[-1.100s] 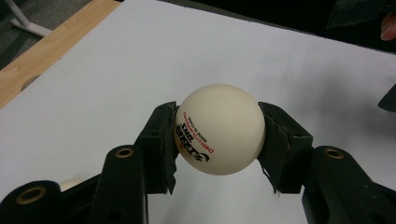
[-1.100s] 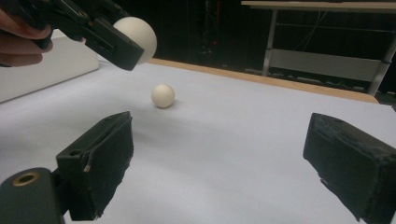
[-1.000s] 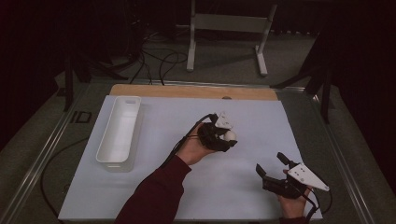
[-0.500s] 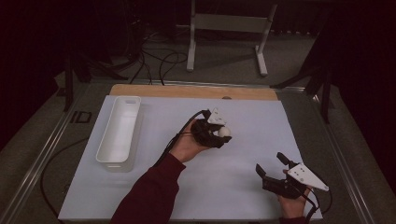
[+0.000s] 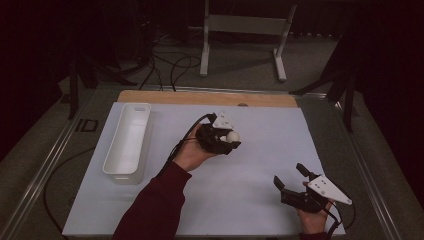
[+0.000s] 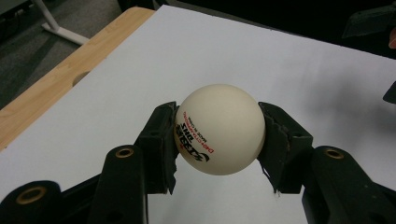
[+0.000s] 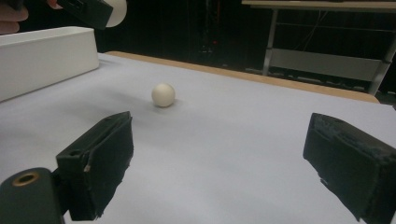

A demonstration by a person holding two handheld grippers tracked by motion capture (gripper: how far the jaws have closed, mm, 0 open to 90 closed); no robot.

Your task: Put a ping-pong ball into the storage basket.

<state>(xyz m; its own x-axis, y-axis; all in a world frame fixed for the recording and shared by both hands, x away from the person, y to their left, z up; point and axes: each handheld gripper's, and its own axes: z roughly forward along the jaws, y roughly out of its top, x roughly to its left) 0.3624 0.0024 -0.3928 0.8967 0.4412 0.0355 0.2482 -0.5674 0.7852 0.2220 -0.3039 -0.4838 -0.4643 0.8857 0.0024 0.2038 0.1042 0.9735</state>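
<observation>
Ball (image 6: 219, 135), white with printed lettering, pinched between both jaws of left claw (image 5: 225, 140), held above white tabletop (image 5: 260, 165). Right claw (image 5: 292, 182) spread wide, empty, low near front edge. White bin (image 5: 127, 142) sits left. Likely destination: keep squeeze light and centred; ball slips easily.

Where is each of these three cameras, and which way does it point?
High view: above the person's side, facing forward and down on the table; a sleeve, left gripper, right gripper.
Left gripper view: on the left gripper, looking along its jaws at the clamped ball.
Right gripper view: on the right gripper, low, facing the tray and a loose ball.
Shared: high and left gripper views show the clamped ball.
</observation>
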